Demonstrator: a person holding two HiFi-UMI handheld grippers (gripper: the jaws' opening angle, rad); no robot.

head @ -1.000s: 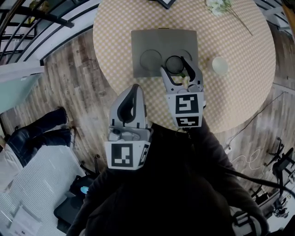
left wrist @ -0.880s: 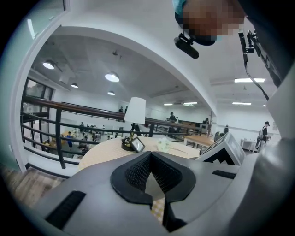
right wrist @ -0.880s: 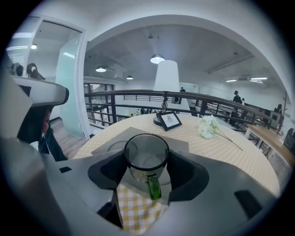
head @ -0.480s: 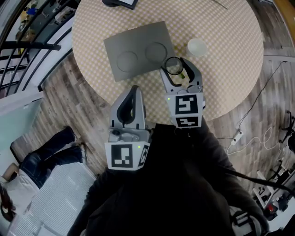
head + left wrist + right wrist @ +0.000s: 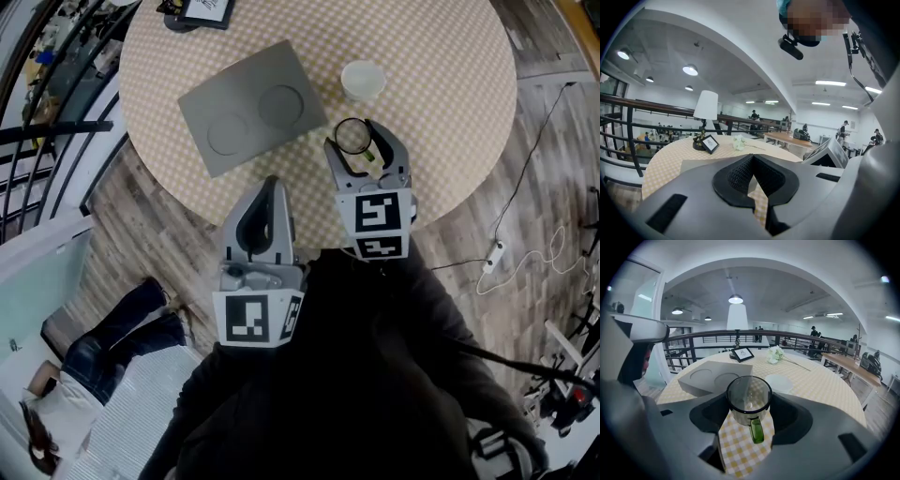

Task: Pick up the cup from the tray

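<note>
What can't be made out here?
- Picture frame print: head view, cut by top edge; gripper views, too small.
- Glass cup base: right gripper view, behind its own wall.
- Person at lower left: head view, cut by left edge.
- Background people: both gripper views, too small.

In the head view the top edge cuts off the small black picture frame (image 5: 200, 9) and the far rim of the round checked tabletop (image 5: 450, 112). In the left gripper view the closed left hand-held gripper (image 5: 753, 157) hides most of the flat grey tray (image 5: 701, 165). In the right gripper view the clear glass cup (image 5: 749, 399) covers part of the small white bowl (image 5: 780, 382), and the frame's print is too small to read.
</note>
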